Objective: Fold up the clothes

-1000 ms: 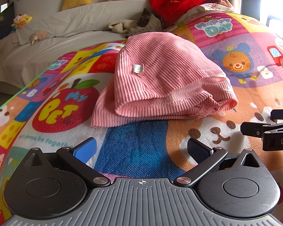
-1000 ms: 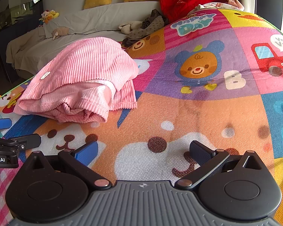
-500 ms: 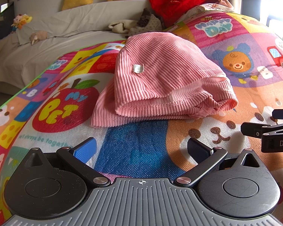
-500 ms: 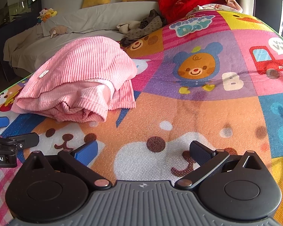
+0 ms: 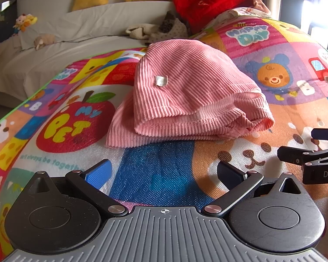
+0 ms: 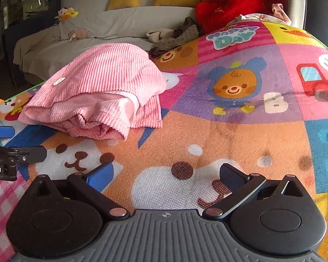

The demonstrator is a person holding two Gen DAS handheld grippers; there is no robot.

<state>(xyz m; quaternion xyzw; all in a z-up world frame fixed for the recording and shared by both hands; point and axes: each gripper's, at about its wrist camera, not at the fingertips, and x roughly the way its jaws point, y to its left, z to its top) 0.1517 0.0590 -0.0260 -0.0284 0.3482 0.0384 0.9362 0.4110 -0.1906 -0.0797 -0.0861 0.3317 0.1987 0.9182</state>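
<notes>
Both grippers, left (image 5: 164,172) and right (image 6: 166,175), gape wide, empty, short of the folded pink garment (image 5: 190,96); only the right view shows its bunched end.

The small white label (image 5: 161,80) on the folded pink garment (image 5: 192,91) is too small to read, and the garment's inner layers are hidden under its top fold. The right gripper (image 5: 317,148) is cut off by the left view's right edge — its printed lettering breaks off too. The window (image 5: 317,11) is blown out white.
</notes>
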